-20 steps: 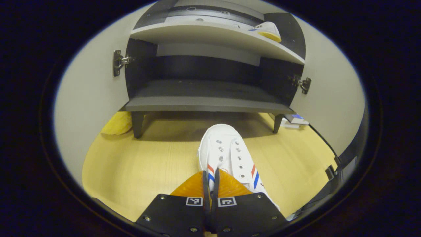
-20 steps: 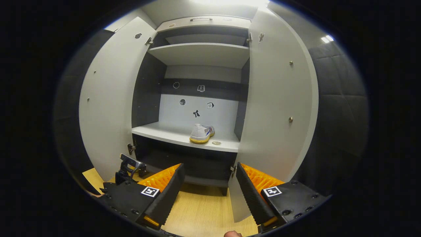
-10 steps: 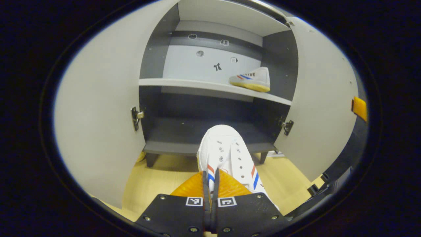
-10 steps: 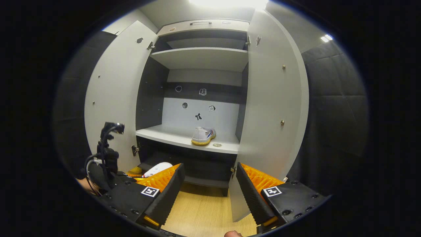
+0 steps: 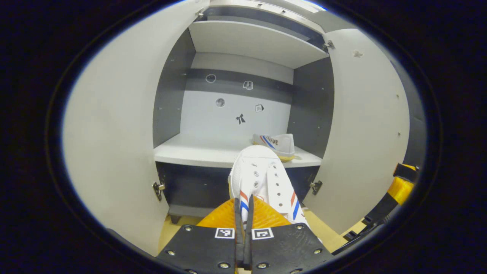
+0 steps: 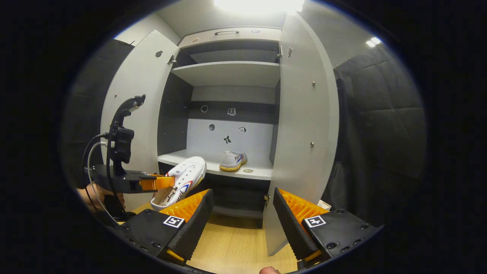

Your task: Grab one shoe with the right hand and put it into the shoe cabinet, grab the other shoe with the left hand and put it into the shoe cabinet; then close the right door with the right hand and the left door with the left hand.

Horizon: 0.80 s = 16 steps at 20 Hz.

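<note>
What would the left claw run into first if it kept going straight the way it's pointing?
Probably the middle shelf: the held shoe leads the left claw toward its front edge, near the shelved shoe. Depth is unclear.

Held sneaker (image 5: 262,179): white canvas cloth, matt, metal eyelets, printed stripes. Second sneaker (image 6: 233,160) on middle shelf (image 5: 198,152): same canvas, rubbery-looking sole. Shoe cabinet doors (image 5: 110,125): smooth matt laminate-like board, pale; inner side walls dark, matt. Hinges (image 5: 158,187): shiny metal. Floor (image 6: 236,243): wood-look, light grain, slight sheen. Booth wall (image 6: 380,114): dark quilted cloth. Left gripper (image 5: 243,213) body: matt plastic, metal screws; ribbed pads (image 6: 300,207) on right gripper (image 6: 241,224).
</note>
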Each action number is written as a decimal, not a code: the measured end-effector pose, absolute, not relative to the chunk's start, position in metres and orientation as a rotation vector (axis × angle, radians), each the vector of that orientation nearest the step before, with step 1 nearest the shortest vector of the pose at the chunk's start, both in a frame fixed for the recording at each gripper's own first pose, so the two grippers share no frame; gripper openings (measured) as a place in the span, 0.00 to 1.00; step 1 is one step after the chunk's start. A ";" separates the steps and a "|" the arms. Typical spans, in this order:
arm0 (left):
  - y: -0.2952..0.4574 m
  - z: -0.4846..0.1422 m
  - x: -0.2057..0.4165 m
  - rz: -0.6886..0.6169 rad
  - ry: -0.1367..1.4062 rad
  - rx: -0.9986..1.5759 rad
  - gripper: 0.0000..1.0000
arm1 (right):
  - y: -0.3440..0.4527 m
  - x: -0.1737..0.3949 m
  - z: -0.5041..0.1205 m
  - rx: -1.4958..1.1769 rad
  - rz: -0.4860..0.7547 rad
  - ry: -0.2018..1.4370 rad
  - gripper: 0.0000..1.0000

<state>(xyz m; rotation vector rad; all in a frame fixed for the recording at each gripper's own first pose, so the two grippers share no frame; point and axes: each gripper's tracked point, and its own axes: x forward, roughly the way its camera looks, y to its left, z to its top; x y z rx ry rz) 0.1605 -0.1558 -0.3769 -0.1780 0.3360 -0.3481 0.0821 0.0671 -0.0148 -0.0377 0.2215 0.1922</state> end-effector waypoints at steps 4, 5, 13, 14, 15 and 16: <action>-0.155 -0.377 0.159 -0.330 0.293 -0.190 0.01 | 0.055 0.080 -0.018 -0.031 0.161 0.228 0.98; -0.155 -0.375 0.159 -0.323 0.280 -0.185 0.01 | 0.052 0.079 -0.019 -0.029 0.153 0.230 0.98; -0.154 -0.373 0.155 -0.293 0.191 -0.181 0.01 | 0.029 0.074 -0.029 -0.023 0.084 0.248 0.99; -0.153 -0.373 0.156 -0.291 0.183 -0.179 0.01 | 0.027 0.073 -0.029 -0.022 0.077 0.248 0.99; -0.153 -0.372 0.156 -0.289 0.175 -0.177 0.01 | 0.026 0.074 -0.029 -0.016 0.075 0.247 0.98; -0.153 -0.371 0.156 -0.287 0.167 -0.176 0.01 | 0.026 0.073 -0.028 -0.014 0.070 0.244 0.98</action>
